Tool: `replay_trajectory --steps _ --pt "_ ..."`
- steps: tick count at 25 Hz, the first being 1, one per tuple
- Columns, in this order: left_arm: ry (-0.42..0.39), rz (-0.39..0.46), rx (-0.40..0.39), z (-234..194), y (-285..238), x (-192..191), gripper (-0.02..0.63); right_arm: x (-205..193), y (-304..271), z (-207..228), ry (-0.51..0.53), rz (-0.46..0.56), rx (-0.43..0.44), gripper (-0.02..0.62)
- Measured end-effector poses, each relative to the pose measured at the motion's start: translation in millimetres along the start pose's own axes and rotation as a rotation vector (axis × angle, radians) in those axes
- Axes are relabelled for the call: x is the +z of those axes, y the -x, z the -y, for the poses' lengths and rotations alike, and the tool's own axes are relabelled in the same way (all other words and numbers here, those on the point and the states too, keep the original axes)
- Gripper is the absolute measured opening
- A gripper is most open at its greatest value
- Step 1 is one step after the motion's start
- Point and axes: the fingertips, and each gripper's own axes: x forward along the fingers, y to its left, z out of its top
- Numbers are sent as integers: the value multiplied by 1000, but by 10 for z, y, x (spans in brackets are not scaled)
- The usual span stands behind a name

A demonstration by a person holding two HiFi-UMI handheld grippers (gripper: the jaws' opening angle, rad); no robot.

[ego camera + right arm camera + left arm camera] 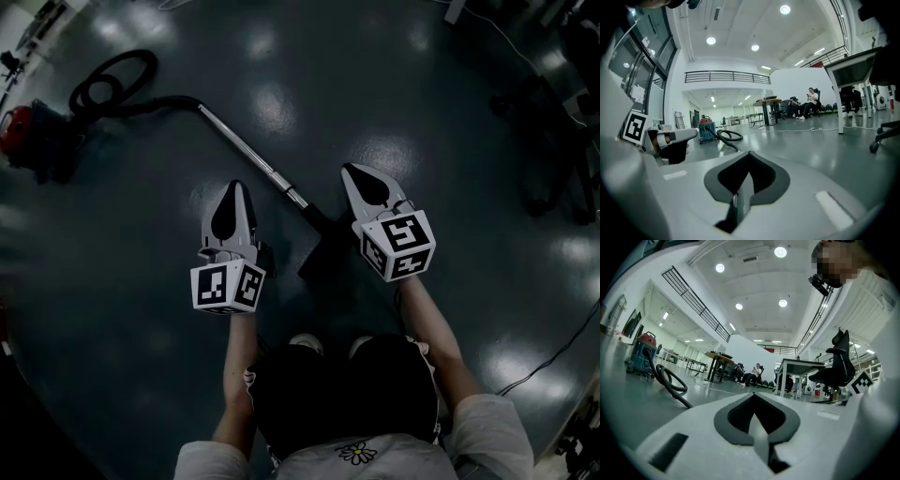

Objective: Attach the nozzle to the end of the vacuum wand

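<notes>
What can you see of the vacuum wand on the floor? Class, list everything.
The vacuum wand is a slim, straight tube that looks like shiny silver metal, with a step where one section seems to slide into another. It lies flat on the dark floor, slanting in the head view from upper left to lower right. Its far end joins a black hose looping to a red vacuum cleaner. Its near end meets a black nozzle; whether they are locked together cannot be told.
</notes>
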Motion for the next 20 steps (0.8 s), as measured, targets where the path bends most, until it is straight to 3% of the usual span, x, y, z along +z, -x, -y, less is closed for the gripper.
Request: replay_trajectory --steps 3,6,10,14,17,20 --pt "35 28 7 48 -10 380 0 297 44 -20 -8 -12 9 6" --pt "35 24 10 197 16 1189 0 994 234 -213 -10 -43 15 6" --pt "38 22 35 511 71 2663 0 2385 638 -609 42 -83 42 6" --pt "68 56 44 878 105 4406 0 4021 1137 -1028 87 -100 69 6" --pt "104 65 50 1174 293 5668 0 5198 1634 -1343 83 -109 58 6" --pt "141 46 67 1475 654 6623 0 6137 2223 -1670 36 -103 46 6"
